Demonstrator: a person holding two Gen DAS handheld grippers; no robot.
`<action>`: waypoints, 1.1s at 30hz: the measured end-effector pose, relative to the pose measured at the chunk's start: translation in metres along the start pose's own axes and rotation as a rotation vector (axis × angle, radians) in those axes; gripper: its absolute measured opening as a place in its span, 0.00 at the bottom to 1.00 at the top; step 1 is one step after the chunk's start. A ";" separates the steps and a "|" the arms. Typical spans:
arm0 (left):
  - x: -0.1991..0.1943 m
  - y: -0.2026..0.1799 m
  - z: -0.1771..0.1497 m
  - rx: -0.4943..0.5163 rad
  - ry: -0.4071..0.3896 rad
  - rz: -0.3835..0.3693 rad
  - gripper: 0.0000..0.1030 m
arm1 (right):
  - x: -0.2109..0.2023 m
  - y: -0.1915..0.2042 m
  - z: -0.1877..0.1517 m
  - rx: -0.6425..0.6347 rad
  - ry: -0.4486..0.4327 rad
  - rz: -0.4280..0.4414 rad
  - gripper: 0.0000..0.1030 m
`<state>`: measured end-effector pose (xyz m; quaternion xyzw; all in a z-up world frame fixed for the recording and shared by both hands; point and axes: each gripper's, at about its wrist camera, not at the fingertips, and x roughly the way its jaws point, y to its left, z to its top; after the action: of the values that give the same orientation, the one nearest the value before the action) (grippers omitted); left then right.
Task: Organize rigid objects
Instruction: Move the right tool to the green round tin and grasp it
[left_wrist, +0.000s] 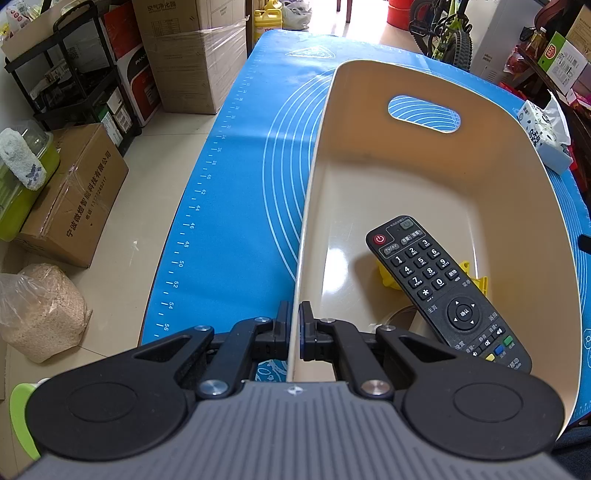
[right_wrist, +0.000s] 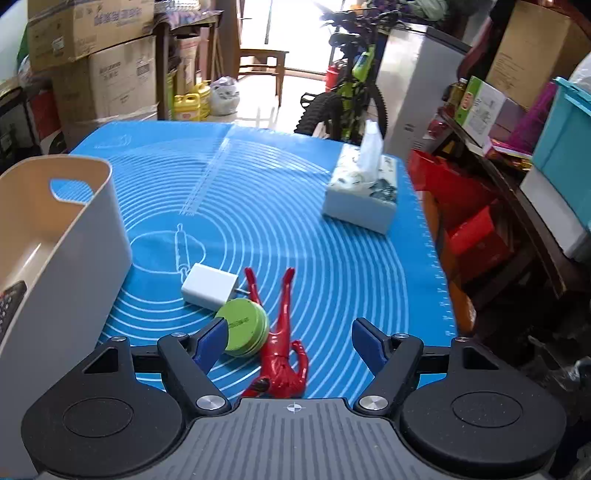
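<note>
A cream plastic bin (left_wrist: 436, 92) stands on the blue mat (left_wrist: 229, 206). My left gripper (left_wrist: 294, 325) is shut on the bin's near left wall. Inside lie a black remote (left_wrist: 443, 291), a yellow toy (left_wrist: 476, 282) and a tape roll (left_wrist: 404, 314), both partly under the remote. In the right wrist view the bin (right_wrist: 81, 236) is at the left. My right gripper (right_wrist: 291, 338) is open and empty just above the mat, over a red figure (right_wrist: 282, 354) lying flat between the fingers. A green round tin (right_wrist: 245, 326) touches the left fingertip (right_wrist: 210, 343). A white charger (right_wrist: 208, 286) lies beyond.
A tissue box (right_wrist: 364, 195) stands at the mat's far right. The table's left edge (left_wrist: 162, 280) drops to the floor with cardboard boxes (left_wrist: 74, 199) and a shelf. A bicycle (right_wrist: 351, 88) and cluttered red shelves (right_wrist: 476, 229) lie beyond and right.
</note>
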<state>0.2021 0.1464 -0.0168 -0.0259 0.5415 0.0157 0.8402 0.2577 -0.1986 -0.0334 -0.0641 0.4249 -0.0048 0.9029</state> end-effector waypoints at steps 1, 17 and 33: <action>0.000 0.000 0.000 0.000 0.000 0.000 0.06 | 0.003 0.003 -0.001 -0.009 0.000 0.004 0.76; 0.000 -0.001 0.000 0.001 0.000 0.001 0.06 | 0.055 0.050 -0.003 -0.245 0.052 -0.007 0.70; 0.001 -0.002 -0.001 0.007 0.000 0.007 0.06 | 0.059 0.041 -0.005 -0.179 0.014 0.011 0.53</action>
<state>0.2022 0.1439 -0.0179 -0.0211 0.5417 0.0170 0.8402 0.2893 -0.1620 -0.0868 -0.1422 0.4301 0.0378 0.8907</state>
